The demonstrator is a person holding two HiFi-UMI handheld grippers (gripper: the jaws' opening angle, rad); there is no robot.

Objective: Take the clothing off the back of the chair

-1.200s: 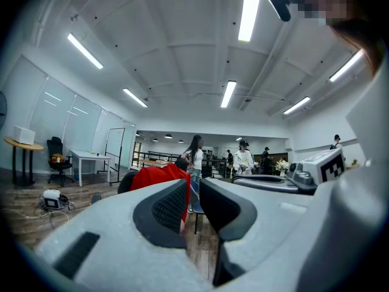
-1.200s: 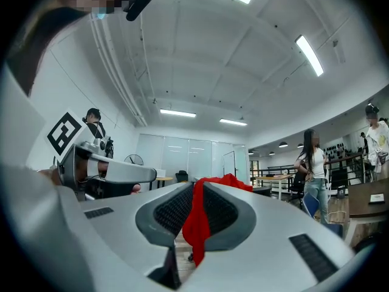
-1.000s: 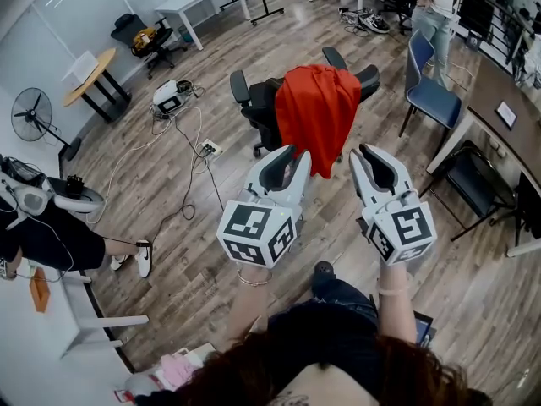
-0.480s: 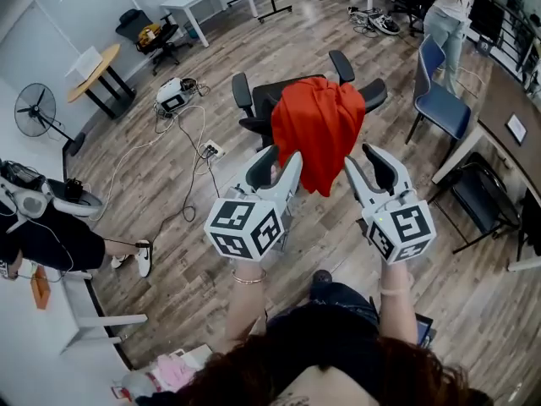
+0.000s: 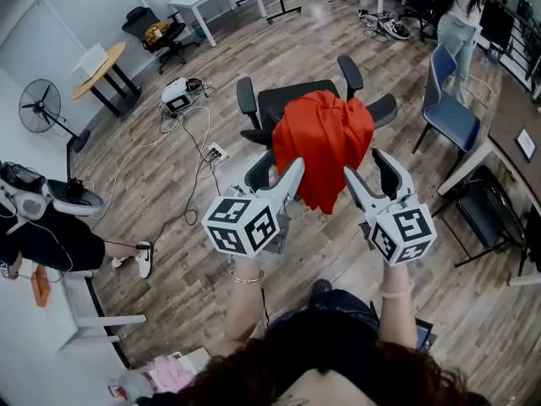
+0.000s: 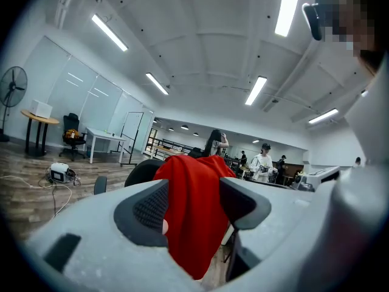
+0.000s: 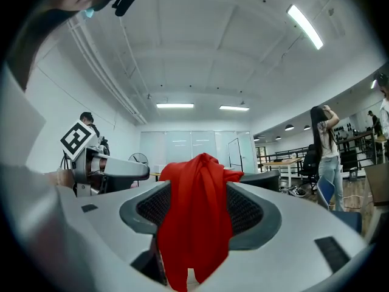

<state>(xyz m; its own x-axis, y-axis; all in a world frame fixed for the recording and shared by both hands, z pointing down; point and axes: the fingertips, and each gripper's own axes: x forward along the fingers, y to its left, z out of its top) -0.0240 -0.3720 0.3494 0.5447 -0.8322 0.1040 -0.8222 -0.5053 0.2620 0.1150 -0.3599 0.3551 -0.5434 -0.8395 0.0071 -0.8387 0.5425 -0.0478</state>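
Note:
A red garment [image 5: 325,146] hangs over the back of a black office chair [image 5: 283,104] in the middle of the wooden floor. My left gripper [image 5: 277,169] is by the garment's lower left edge and my right gripper [image 5: 372,172] by its lower right edge, both just short of the cloth. Both pairs of jaws are opening. In the left gripper view the red cloth [image 6: 197,218] shows through the gap of the left gripper [image 6: 194,202], ahead of the pads and not pinched. The right gripper [image 7: 197,208] frames the garment [image 7: 197,224] the same way, without touching it.
A blue chair [image 5: 452,112] and a desk [image 5: 507,134] stand at the right, a dark chair [image 5: 486,210] under it. Cables and a power strip [image 5: 211,152] lie left of the office chair. A fan [image 5: 40,108], a seated person [image 5: 51,235] and a standing person [image 5: 465,15] are around.
Both grippers have moved forward to the hanging garment, and their jaws have spread from nearly shut to wide. The garment and chair have not moved.

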